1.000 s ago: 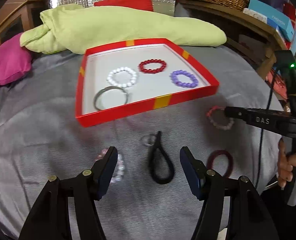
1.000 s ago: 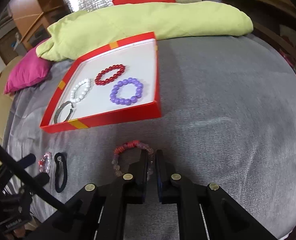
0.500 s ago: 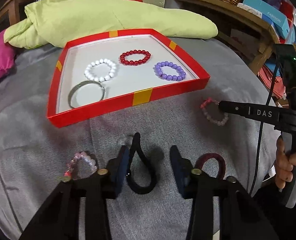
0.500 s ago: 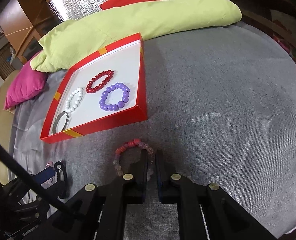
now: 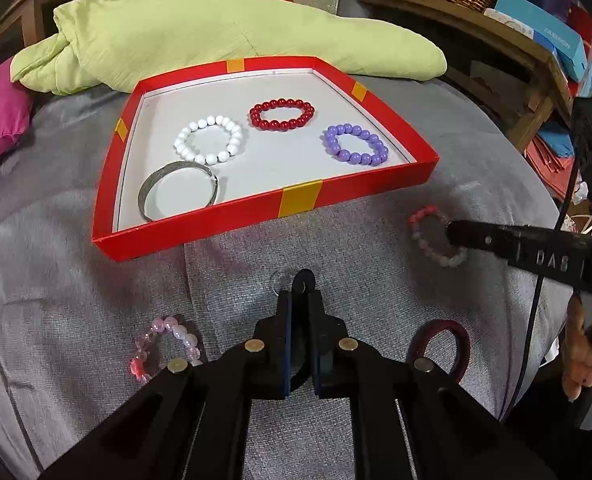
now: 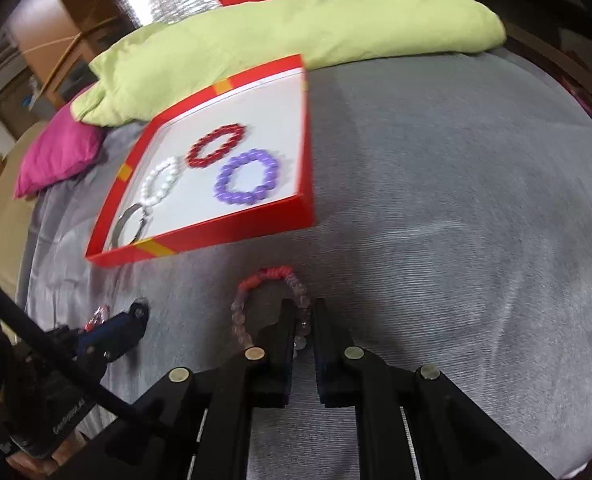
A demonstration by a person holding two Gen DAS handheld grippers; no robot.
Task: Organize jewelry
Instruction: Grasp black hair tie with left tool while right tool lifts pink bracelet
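On the grey cloth (image 5: 75,280), the red tray (image 5: 296,200) holds four bracelets; both hand-held grippers clamp loops.

Four bracelets (image 5: 283,114) lie flat in the red tray (image 5: 296,204); others lie outside it.

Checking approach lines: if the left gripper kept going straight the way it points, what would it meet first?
Probably the grey cloth just ahead; the left gripper, shut on the black hair tie, points steeply down, short of the red tray.
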